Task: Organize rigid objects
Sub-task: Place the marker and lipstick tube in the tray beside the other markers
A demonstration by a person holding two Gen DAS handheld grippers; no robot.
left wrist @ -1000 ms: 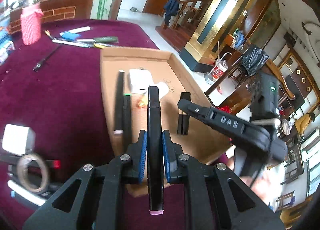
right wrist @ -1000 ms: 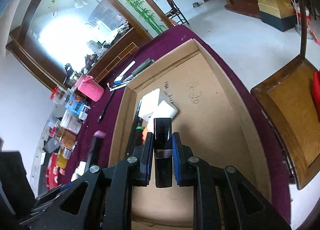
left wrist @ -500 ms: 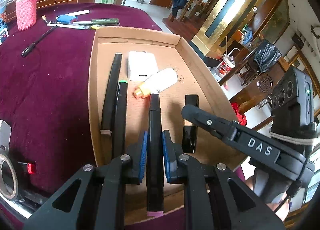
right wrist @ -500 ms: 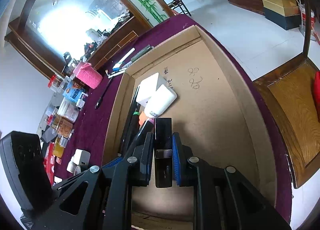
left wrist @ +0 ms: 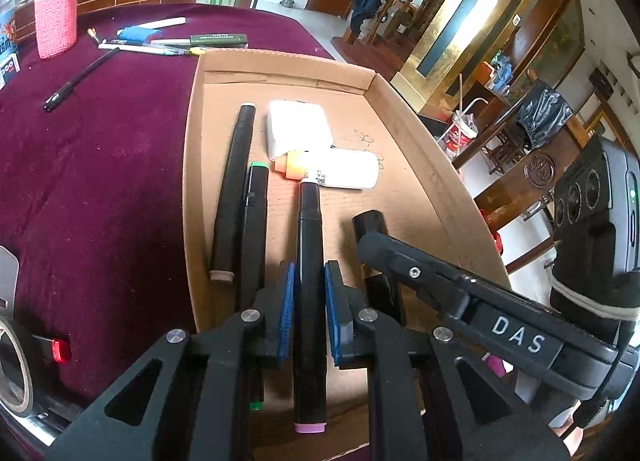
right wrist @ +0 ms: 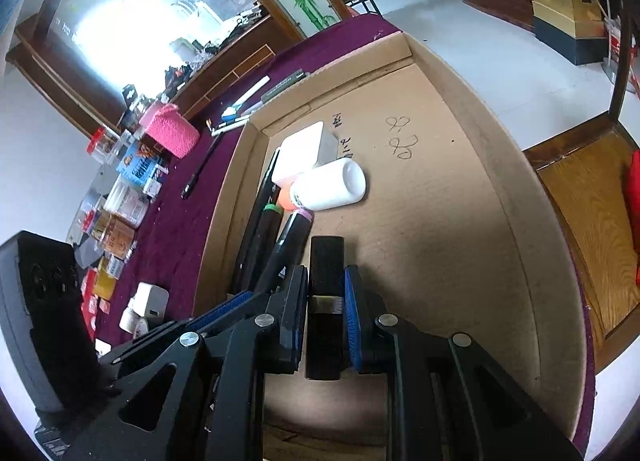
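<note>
My left gripper (left wrist: pixel 309 293) is shut on a black marker with pink ends (left wrist: pixel 309 245), held low over the floor of the cardboard tray (left wrist: pixel 420 165). Its far tip lies close to a white bottle with an orange cap (left wrist: pixel 344 169). Two more black markers (left wrist: pixel 234 189) lie side by side at the tray's left, next to a white box (left wrist: pixel 299 127). My right gripper (right wrist: pixel 327 301) is shut on a black rectangular stick with a metal band (right wrist: pixel 326 273), just right of the pink-ended marker (right wrist: pixel 288 241) inside the same tray (right wrist: pixel 500 165).
On the maroon cloth beyond the tray lie several pens (left wrist: pixel 168 45), a black pen (left wrist: pixel 78 79) and a pink knitted pouch (left wrist: pixel 54 23). A tape roll (left wrist: pixel 12 365) and a red-tipped item (left wrist: pixel 58 349) sit at the near left. Small boxes and jars (right wrist: pixel 120 189) line the far side.
The left gripper has come down and forward with the pink-ended marker, from above the tray's near edge to low over its floor. The right gripper has stayed where it was with the black stick.
</note>
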